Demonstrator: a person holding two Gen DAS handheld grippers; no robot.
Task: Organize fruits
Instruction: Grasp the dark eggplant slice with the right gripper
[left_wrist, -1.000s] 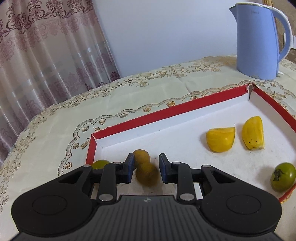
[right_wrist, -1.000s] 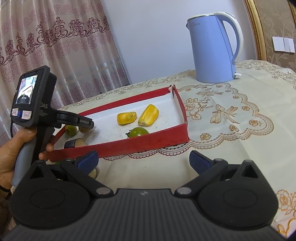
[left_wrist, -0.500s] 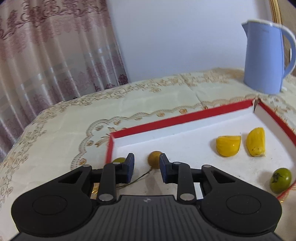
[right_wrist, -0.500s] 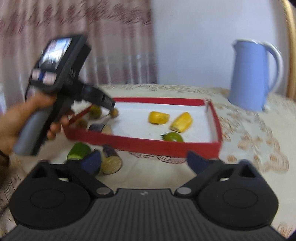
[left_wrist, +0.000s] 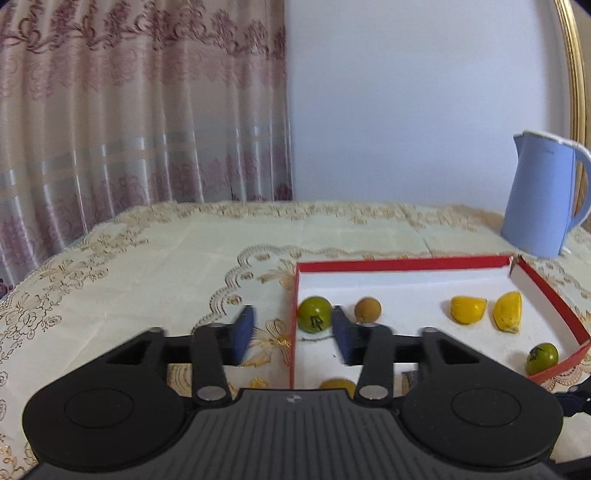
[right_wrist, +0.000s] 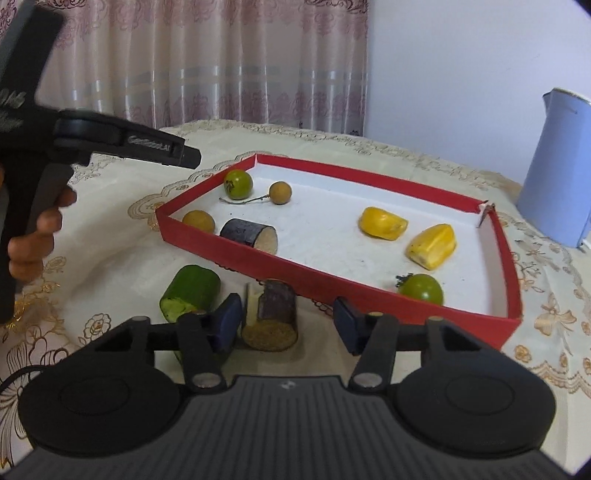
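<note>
A red-walled white tray (right_wrist: 369, 282) (left_wrist: 406, 263) holds two green tomatoes (right_wrist: 238, 183) (right_wrist: 422, 288), two brown longans (right_wrist: 280, 192) (right_wrist: 198, 221), two yellow pieces (right_wrist: 382, 223) (right_wrist: 431, 241) and a dark purple cylinder (right_wrist: 248, 235). My left gripper (left_wrist: 291, 334) is open and empty above the tray's left wall. My right gripper (right_wrist: 287, 325) is open around a dark purple cylinder piece (right_wrist: 273, 315) on the cloth in front of the tray. A green cylinder piece (right_wrist: 190, 293) lies just left of it.
A blue kettle (left_wrist: 543, 195) (right_wrist: 557, 166) stands behind the tray's far right corner. The table has an embroidered cream cloth (left_wrist: 166, 266). Curtains hang behind it. The hand holding the left gripper (right_wrist: 37, 229) shows at the left of the right wrist view.
My left gripper let go of the longan, opened wide and pulled back up and left out of the tray. My right gripper moved left and down to the purple piece.
</note>
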